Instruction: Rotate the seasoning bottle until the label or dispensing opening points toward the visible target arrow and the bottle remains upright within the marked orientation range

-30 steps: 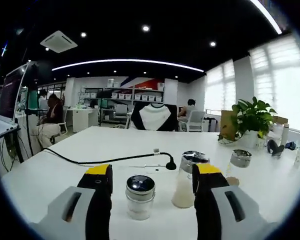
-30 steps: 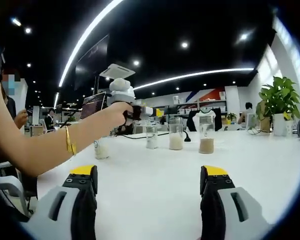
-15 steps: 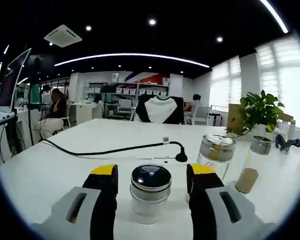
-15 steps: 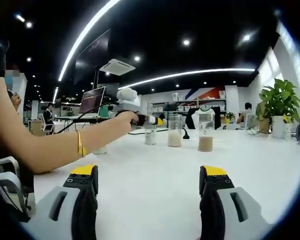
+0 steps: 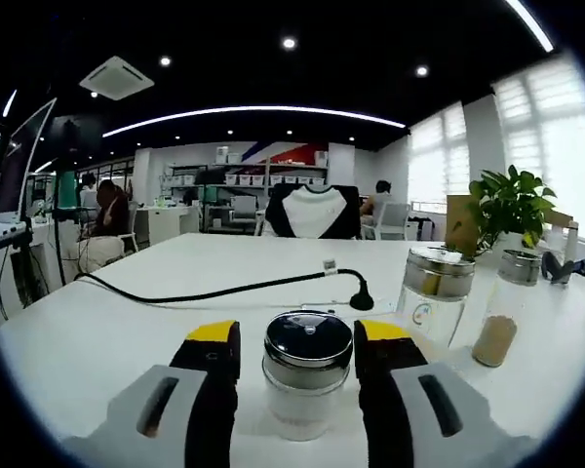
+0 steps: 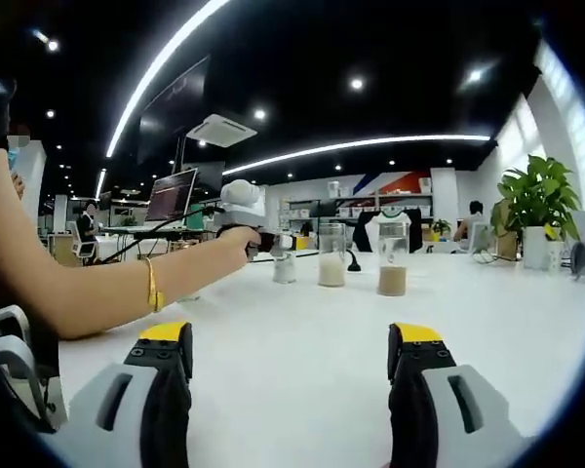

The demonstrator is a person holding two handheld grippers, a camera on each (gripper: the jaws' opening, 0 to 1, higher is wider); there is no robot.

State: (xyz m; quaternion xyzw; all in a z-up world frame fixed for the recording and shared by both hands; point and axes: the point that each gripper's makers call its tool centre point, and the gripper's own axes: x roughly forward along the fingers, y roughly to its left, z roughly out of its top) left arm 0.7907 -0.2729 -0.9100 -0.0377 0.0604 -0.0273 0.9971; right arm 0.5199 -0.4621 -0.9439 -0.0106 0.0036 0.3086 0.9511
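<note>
Three glass seasoning bottles on the white table (image 5: pixel 127 322): the short steel-lidded white-powder bottle (image 5: pixel 307 385) between the left gripper (image 5: pixel 297 356) jaws, contact unclear; right gripper (image 6: pixel 288 351) spread, empty, showing the person's arm (image 6: pixel 97 292)

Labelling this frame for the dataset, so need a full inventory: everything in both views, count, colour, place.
Clear glass seasoning bottle with shiny dark metal lid: 1, white contents, between the left hand-held gripper's jaws.
Clear glass bottle with silver lid: 1, beside it on the right.
Glass bottle of brown powder: 1, farther right.
Black cable: 1, across the white table.
Green potted plant: 1, far table edge.
Black-and-white chair back: 1, behind table.
Seated people: several, background.
Left hand-held gripper: grey, yellow-tipped black jaws; contact unclear.
Right hand-held gripper: same colours, open over bare table.
Person's arm: 1, gold bracelet.
</note>
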